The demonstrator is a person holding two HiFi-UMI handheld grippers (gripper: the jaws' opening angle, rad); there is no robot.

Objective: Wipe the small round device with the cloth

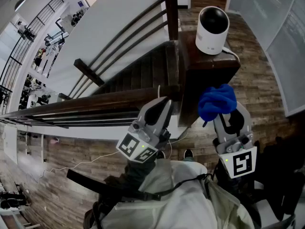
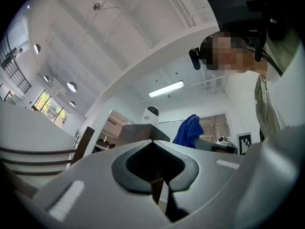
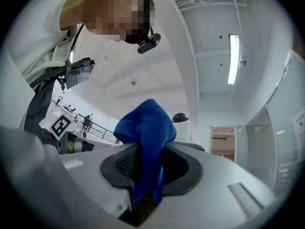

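Observation:
The small round device [image 1: 212, 30] is white with a black domed front and stands on top of a dark wooden post [image 1: 209, 68]. My right gripper [image 1: 223, 114] is shut on a bunched blue cloth [image 1: 217, 102], held just below the post top and apart from the device. In the right gripper view the cloth [image 3: 145, 128] sticks up from the right gripper [image 3: 147, 168], and the device [image 3: 181, 119] shows behind it. My left gripper [image 1: 159, 109] hangs left of the post, shut and empty. The left gripper view shows the device [image 2: 151, 112] and the cloth [image 2: 189, 130] ahead.
Dark wooden handrails [image 1: 95, 104] run left from the post, with a staircase [image 1: 138, 73] dropping behind them. A white cable [image 1: 233, 54] leaves the device. A glass panel [image 1: 286, 46] stands at the right over the wood plank floor [image 1: 71, 151].

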